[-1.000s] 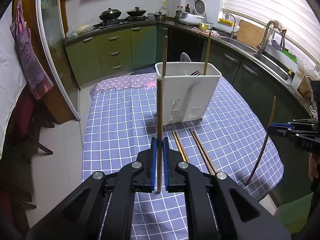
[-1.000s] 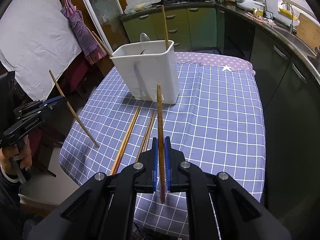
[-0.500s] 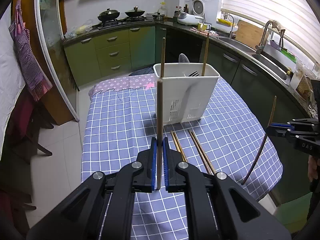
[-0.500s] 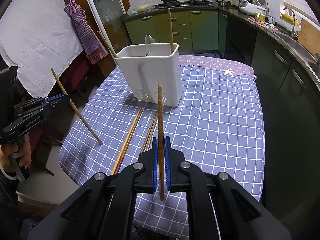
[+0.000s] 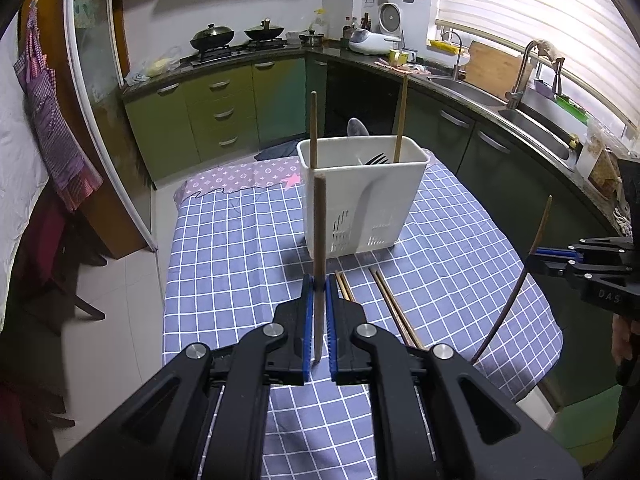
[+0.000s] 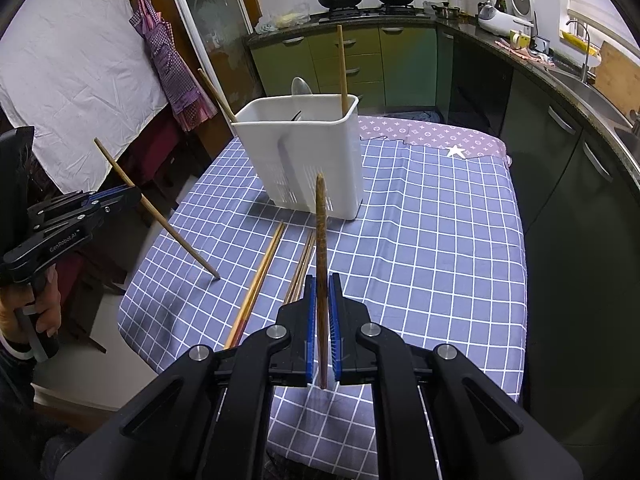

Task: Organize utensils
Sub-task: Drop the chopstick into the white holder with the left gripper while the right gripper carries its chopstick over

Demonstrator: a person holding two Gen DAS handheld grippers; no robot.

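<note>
My left gripper (image 5: 317,286) is shut on a wooden chopstick (image 5: 319,224) that stands upright, held above the near part of the table. My right gripper (image 6: 321,286) is shut on a darker chopstick (image 6: 321,232), also upright. A white utensil holder (image 5: 362,196) stands mid-table and holds two chopsticks, a fork and a spoon; it also shows in the right wrist view (image 6: 304,160). Several loose chopsticks (image 6: 260,276) lie on the cloth in front of it. Each gripper shows in the other's view, the right one (image 5: 536,256) and the left one (image 6: 132,196).
The table has a blue checked cloth (image 6: 432,240). Green kitchen cabinets (image 5: 224,112) and a counter with a sink (image 5: 532,120) ring the far and right sides. A white sheet (image 6: 80,80) and hanging apron (image 6: 168,56) are on the left.
Both grippers have risen and moved slightly back from the holder, each still holding its chopstick. The chopsticks on the table have not moved.
</note>
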